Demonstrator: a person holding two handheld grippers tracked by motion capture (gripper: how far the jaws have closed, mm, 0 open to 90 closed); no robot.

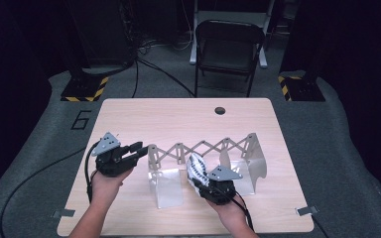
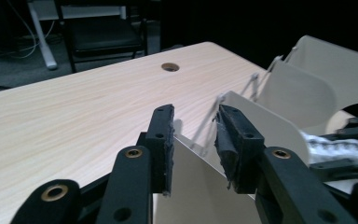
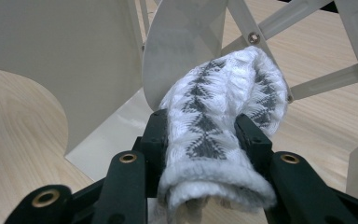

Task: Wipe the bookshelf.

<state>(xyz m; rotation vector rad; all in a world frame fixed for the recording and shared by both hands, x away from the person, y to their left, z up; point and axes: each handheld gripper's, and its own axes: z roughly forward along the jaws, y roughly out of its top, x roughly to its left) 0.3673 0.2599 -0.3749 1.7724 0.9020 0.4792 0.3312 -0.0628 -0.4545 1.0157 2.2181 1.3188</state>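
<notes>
Over the pale wooden table, a soft, light knitted sock was pinched mid-length by the right gripper beside the expandable metal rack, with the left gripper parted, empty.

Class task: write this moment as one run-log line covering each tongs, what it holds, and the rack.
left tongs: open, empty, by rack end | right tongs: shut on sock | rack: stretched out on table
</notes>
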